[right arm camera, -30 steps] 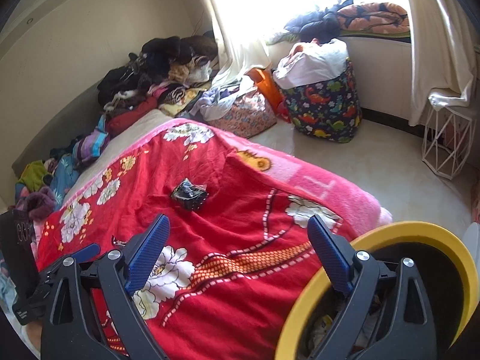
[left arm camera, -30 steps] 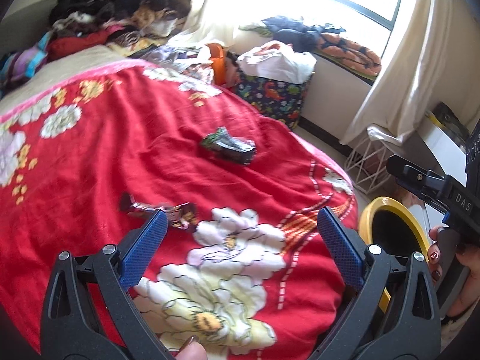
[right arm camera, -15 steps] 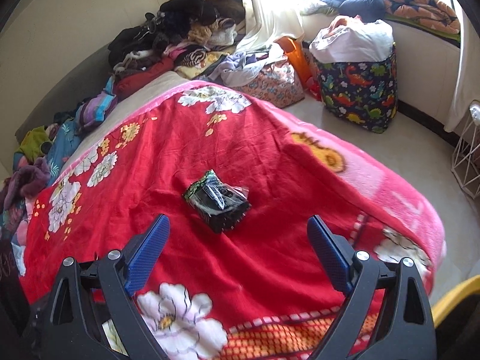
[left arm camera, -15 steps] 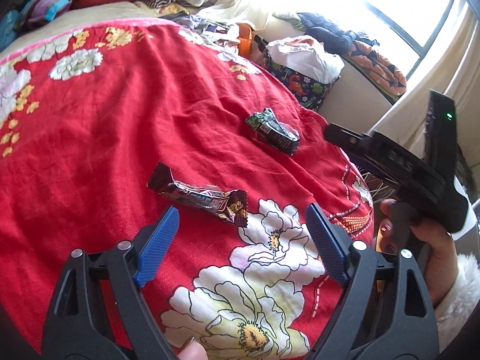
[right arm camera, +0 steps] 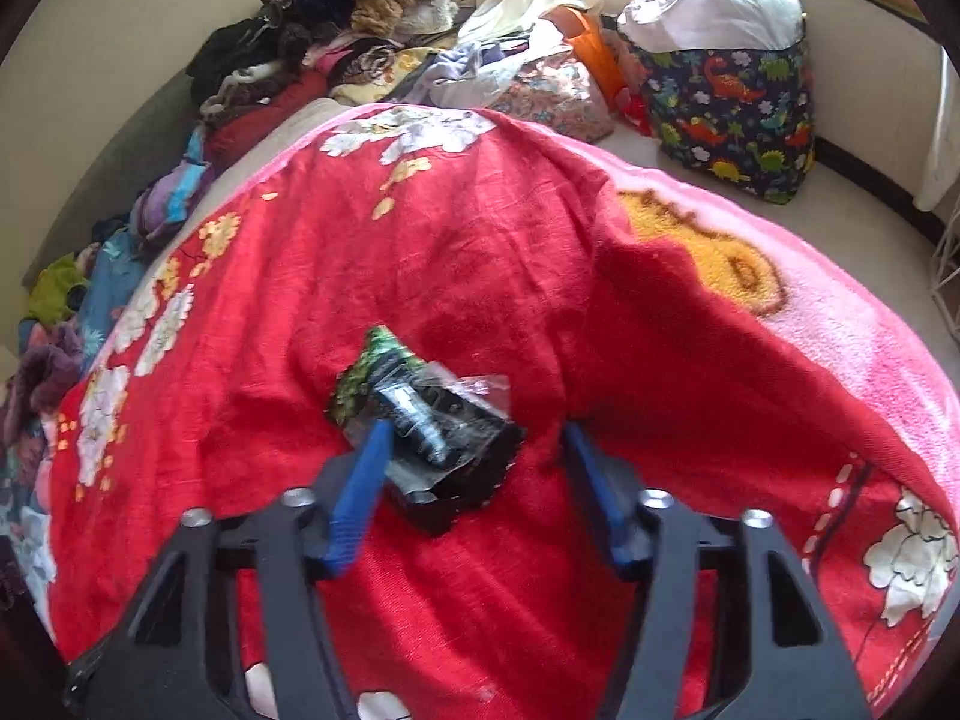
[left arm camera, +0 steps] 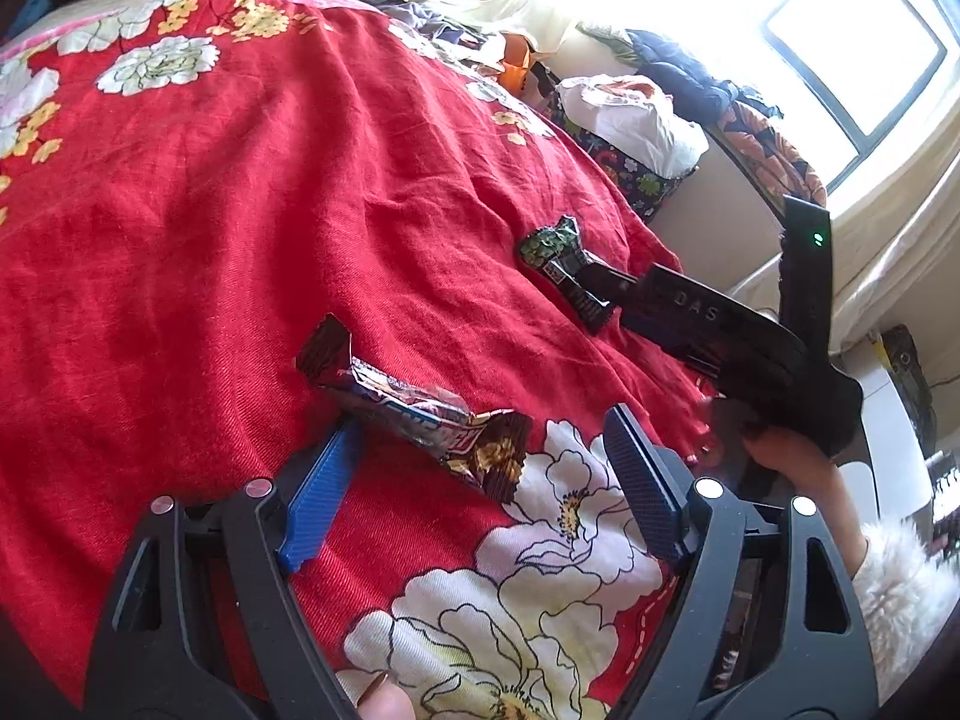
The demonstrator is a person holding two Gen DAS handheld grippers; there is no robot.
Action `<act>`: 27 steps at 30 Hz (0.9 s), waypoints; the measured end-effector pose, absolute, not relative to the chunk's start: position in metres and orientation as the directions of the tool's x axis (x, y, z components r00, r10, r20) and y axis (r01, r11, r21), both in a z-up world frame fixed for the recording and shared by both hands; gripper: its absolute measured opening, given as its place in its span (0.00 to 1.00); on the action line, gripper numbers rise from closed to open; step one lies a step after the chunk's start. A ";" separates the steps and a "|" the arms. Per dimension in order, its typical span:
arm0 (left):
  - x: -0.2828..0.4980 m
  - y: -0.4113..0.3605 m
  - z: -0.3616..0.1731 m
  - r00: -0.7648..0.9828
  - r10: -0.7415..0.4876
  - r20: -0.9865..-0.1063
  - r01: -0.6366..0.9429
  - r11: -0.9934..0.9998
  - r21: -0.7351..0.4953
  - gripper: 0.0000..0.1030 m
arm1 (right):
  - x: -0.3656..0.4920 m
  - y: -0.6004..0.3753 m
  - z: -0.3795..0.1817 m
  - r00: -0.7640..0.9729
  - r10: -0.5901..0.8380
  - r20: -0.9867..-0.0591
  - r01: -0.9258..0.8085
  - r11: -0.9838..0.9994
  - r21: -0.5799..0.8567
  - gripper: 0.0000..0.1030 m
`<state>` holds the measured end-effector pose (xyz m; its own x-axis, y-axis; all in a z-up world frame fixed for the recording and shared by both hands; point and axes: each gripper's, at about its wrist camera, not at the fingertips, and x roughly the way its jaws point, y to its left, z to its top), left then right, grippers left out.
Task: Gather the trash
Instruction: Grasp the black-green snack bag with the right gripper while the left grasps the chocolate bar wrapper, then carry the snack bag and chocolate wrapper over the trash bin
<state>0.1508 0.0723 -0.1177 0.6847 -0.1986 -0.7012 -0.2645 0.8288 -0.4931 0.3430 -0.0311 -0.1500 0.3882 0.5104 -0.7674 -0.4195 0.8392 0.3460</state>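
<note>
A brown candy wrapper (left arm camera: pixel 414 408) lies on the red flowered blanket (left arm camera: pixel 240 210). My left gripper (left arm camera: pixel 480 426) is open, its blue fingers on either side of the wrapper's near end, just above the blanket. A black and green crumpled wrapper (right arm camera: pixel 426 414) lies further right on the blanket; it also shows in the left wrist view (left arm camera: pixel 564 264). My right gripper (right arm camera: pixel 474 438) is open and low over it, fingers straddling its near part. The right gripper's black body (left arm camera: pixel 738 336) shows in the left wrist view, tip over that wrapper.
A pile of clothes (right arm camera: pixel 336 48) lies along the wall at the head of the bed. A dinosaur-print bag (right arm camera: pixel 732 102) with white contents stands on the floor by the window. A white wire basket (right arm camera: pixel 948 264) is at the right edge.
Both grippers have moved forward and down onto the bed. The left has closed in on the brown wrapper, the right on the black and green wrapper. The yellow-rimmed bin has left both views.
</note>
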 end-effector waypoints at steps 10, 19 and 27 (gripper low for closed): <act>0.159 0.075 -0.119 0.681 -0.152 -0.716 -0.312 0.825 -0.471 0.52 | 0.312 -0.065 -0.131 0.411 0.583 -0.700 -0.450 0.798 0.401 0.11; 0.152 0.085 -0.120 0.662 -0.109 -0.741 -0.357 0.824 -0.440 0.18 | 0.261 -0.091 -0.109 0.464 0.558 -0.688 -0.481 0.811 0.333 0.11; 0.149 0.070 -0.108 0.677 -0.123 -0.725 -0.312 0.845 -0.434 0.12 | 0.224 -0.126 -0.099 0.502 0.540 -0.675 -0.444 0.831 0.335 0.11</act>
